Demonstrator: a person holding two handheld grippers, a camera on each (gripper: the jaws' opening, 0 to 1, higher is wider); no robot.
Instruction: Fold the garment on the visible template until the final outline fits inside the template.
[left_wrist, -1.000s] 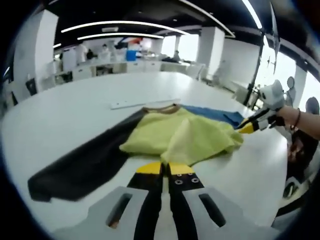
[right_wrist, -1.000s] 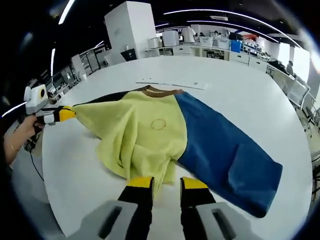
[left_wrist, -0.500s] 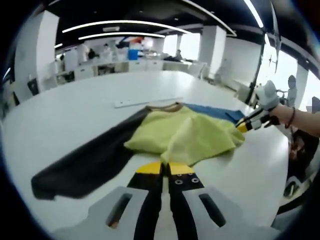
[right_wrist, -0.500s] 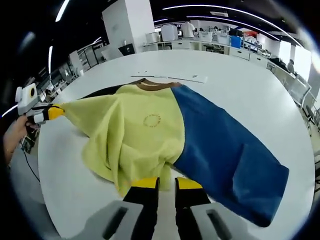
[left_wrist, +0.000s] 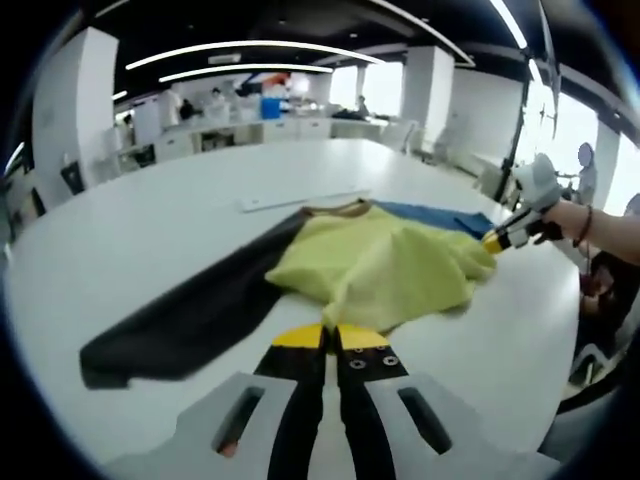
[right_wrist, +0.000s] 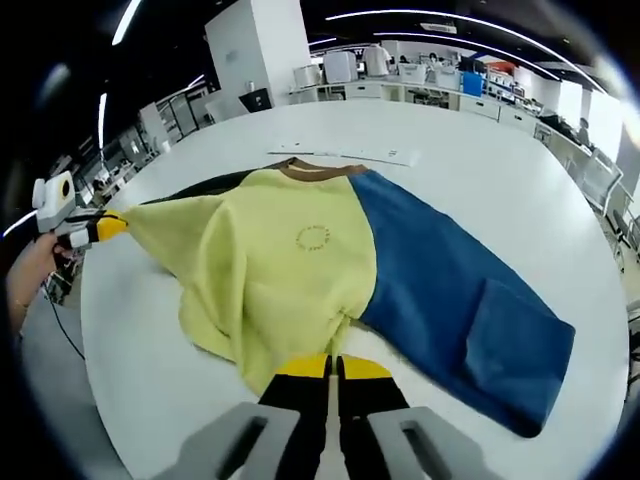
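A garment lies flat on the white table (left_wrist: 150, 230), with a yellow body (right_wrist: 280, 270), a brown collar (right_wrist: 305, 168), a blue sleeve (right_wrist: 455, 300) and a black sleeve (left_wrist: 190, 315). In the right gripper view my right gripper (right_wrist: 328, 368) is shut on the near yellow hem. At the far left of that view my left gripper (right_wrist: 108, 229) pinches the yellow corner stretched toward it. The left gripper view has my left gripper (left_wrist: 330, 338) shut at the hem's edge, with the right gripper (left_wrist: 497, 240) at the garment's right corner.
A thin white strip (right_wrist: 345, 153) lies on the table just beyond the collar. A person's hand and wrist (left_wrist: 590, 225) hold the right gripper. Desks, chairs and pillars stand far behind the round table's edge.
My right gripper's jaws, open a second ago, have come shut on the yellow hem. The left gripper stays shut; both views shifted slightly.
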